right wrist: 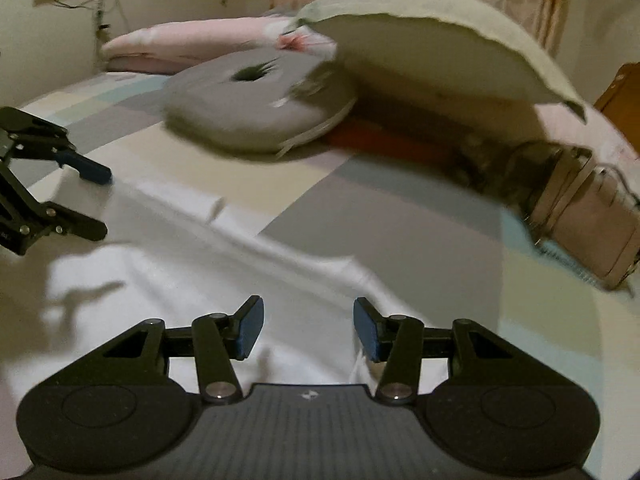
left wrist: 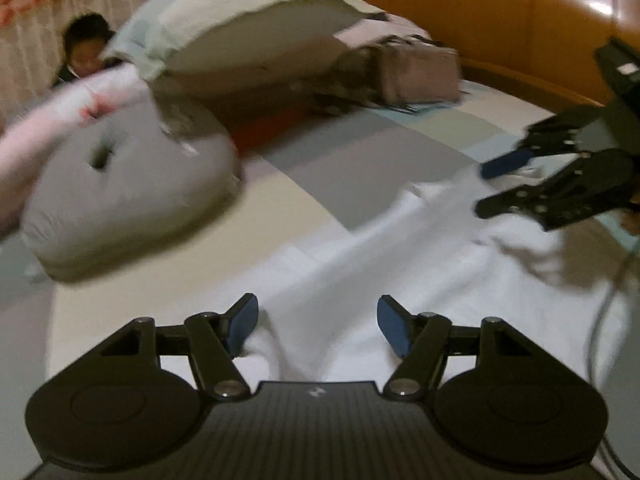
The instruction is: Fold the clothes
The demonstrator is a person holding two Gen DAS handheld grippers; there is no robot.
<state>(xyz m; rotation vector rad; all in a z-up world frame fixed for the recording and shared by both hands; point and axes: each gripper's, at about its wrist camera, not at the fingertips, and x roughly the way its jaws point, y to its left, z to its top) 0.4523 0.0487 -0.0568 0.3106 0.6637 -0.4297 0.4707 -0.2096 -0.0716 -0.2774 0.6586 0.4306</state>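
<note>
Inspecting garment: I see white cloth (left wrist: 400, 264) spread on bed (left wrist: 352, 160), lower centre.
Left gripper (left wrist: 318, 330): fingers wide, empty.
Right gripper (right wrist: 308, 328): fingers wide, empty.

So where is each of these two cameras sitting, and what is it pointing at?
Left wrist view: sits on the left gripper, looking along its open fingers over the white garment towards the grey cushion; the right gripper shows at right.
Right wrist view: sits on the right gripper, facing the same bed; the left gripper shows at left.
Shared: garment, cushion, beige pillow, brownish bag.
</note>
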